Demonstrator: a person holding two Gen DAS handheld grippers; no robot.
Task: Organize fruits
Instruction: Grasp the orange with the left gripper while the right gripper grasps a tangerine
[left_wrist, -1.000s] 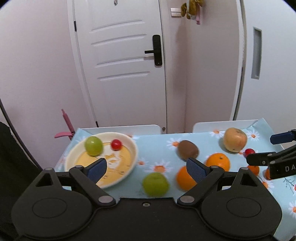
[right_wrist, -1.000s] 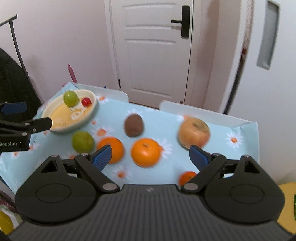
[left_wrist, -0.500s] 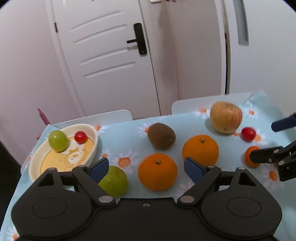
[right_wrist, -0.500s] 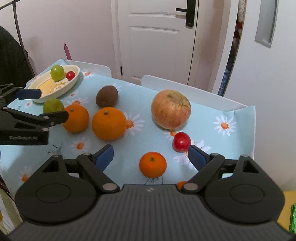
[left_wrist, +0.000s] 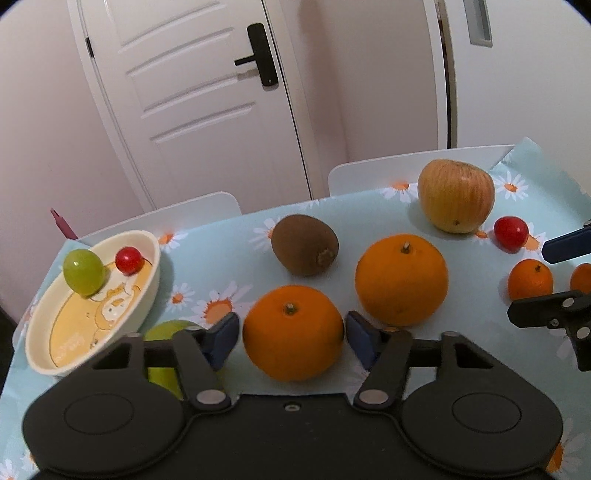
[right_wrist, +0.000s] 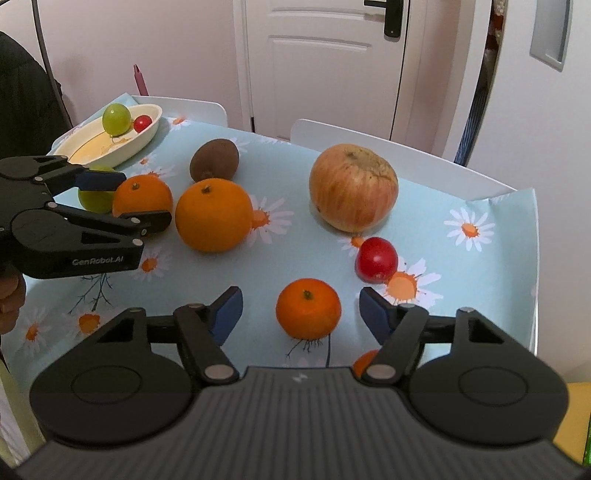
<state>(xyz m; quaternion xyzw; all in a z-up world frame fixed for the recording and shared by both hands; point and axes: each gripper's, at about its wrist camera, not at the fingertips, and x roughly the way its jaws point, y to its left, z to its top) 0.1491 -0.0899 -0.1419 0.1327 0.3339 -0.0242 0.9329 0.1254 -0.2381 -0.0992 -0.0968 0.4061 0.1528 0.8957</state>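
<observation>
The left gripper (left_wrist: 291, 332) stood with its blue pads spread either side of the nearest orange (left_wrist: 293, 332), close but with a sliver of gap showing. The right gripper (right_wrist: 301, 314) was wide open around a small mandarin (right_wrist: 308, 308), not touching it. Farther off lay a larger orange (left_wrist: 402, 278), a kiwi (left_wrist: 305, 245) and an apple (left_wrist: 455, 195), with the bowl (left_wrist: 146, 295) at far left holding a green fruit (left_wrist: 83, 271) and a cherry tomato (left_wrist: 129, 260).

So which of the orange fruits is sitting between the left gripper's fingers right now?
The orange nearest the bowl, between the left gripper pads. The bigger orange sits beyond; the tangerine lies at the right gripper.
</observation>
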